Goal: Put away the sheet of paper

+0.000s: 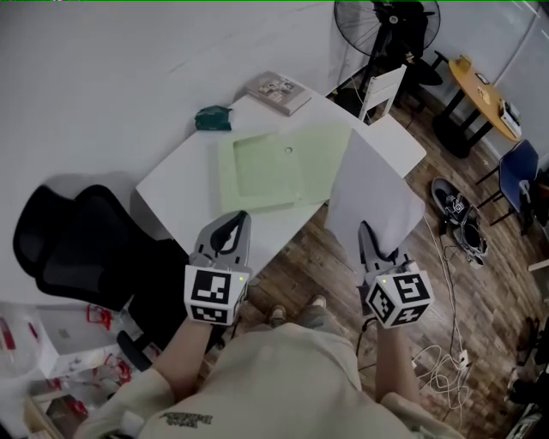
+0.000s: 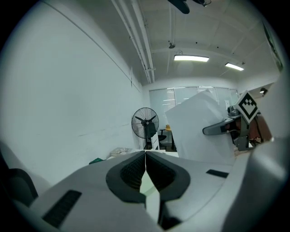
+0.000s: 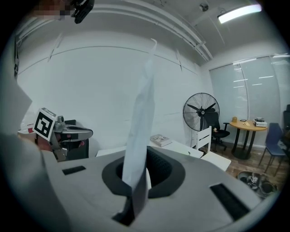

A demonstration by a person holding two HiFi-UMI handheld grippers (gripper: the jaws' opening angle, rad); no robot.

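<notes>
Head view: one sheet of paper (image 1: 374,190), pinched by right tongs (image 1: 367,230).

The sheet of paper (image 1: 375,190) stands between the jaws of the right gripper (image 1: 366,230) and rises ahead of them. Ahead of the jaws of the left gripper (image 1: 242,217), a folder (image 1: 274,167) lies on the table (image 1: 167,184), with a book (image 1: 276,92) and a cloth (image 1: 212,117) beyond it.

Bright ceiling strip lights, fisheye edges, sharp

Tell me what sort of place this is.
Probably an office or workroom: a white table, a black office chair, a standing fan and ceiling strip lights.
</notes>
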